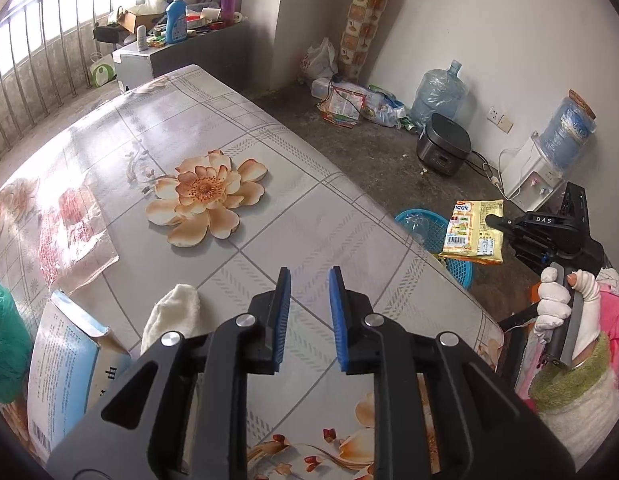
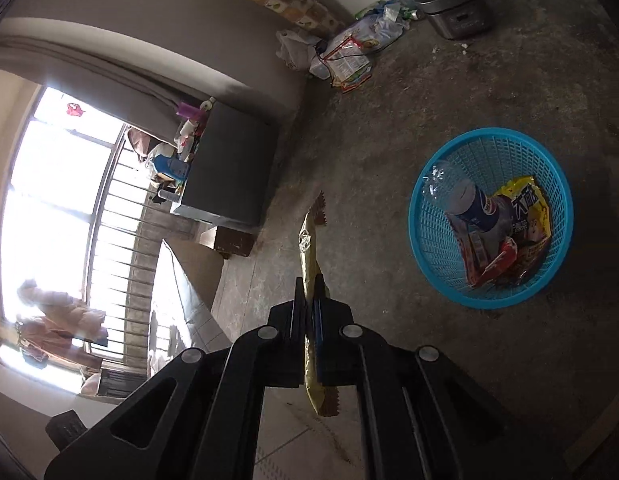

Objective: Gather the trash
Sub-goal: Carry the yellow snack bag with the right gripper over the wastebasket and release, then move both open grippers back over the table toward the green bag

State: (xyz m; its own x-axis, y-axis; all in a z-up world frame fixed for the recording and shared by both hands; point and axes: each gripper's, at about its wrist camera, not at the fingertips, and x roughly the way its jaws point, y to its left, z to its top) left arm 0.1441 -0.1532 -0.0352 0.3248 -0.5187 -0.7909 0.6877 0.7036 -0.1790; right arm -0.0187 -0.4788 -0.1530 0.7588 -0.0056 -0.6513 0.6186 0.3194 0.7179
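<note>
A grey-checked cloth printed with orange flowers is seen on the worktop (image 1: 309,208). The yellow wrapper (image 1: 475,232) is marked with a barcode. The basket (image 2: 489,298) is turquoise latticework. Blue pads (image 1: 284,312) are fitted inside black jaws.

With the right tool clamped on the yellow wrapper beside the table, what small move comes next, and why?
Probably carry the right tool sideways until the wrapper hangs over the blue basket, then open. In its own view the basket, already holding trash, sits off to one side on the floor, not beneath the wrapper.
</note>
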